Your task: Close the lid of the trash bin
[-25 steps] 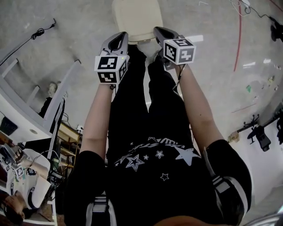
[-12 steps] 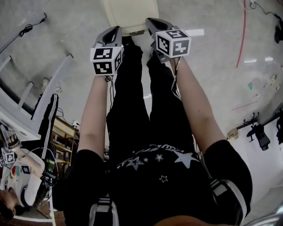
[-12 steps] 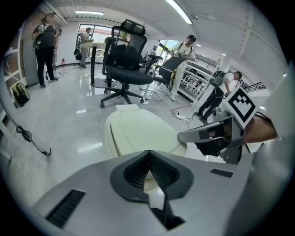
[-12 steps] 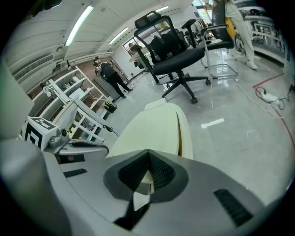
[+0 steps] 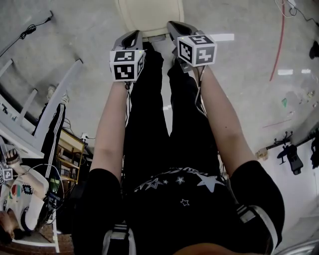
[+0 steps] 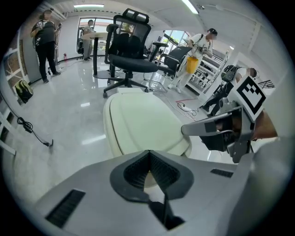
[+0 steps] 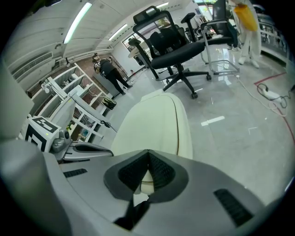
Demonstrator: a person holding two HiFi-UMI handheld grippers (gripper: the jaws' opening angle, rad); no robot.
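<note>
Here, both claws shut over the bin

Nearest in the head view are the person's black trousers (image 5: 164, 149) and two bare forearms reaching forward side by side. Each hand carries a gripper with a marker cube on it. The left gripper (image 5: 133, 36) and the right gripper (image 5: 174, 27) point the same way, close together but not touching.

In its own view the left gripper (image 6: 149, 152) has its jaws pressed together at the tips, with nothing pinched between the ribbed pads. The right gripper (image 7: 148, 153) shows the same: jaws together and empty. Each view also catches the other gripper alongside, the right one at the right edge of the left gripper view and the left one at the left edge of the right gripper view.

Just past both tips stands the bin (image 6: 109, 126) on the grey floor (image 5: 239, 74). Its cream lid (image 5: 149, 15) lies flat on top – down, as far as the views show – and neither gripper touches it. The lid fills the middle of both gripper views, right beyond the jaws.

Farther off, a black chair (image 6: 131, 50) stands on the glossy floor behind the bin. A red cable (image 5: 276, 45) runs along the floor towards the head view's upper right corner, and white racks (image 5: 30, 134) stand at the left edge. At the far end of the room several people (image 6: 46, 41) stand among desks and shelving.
</note>
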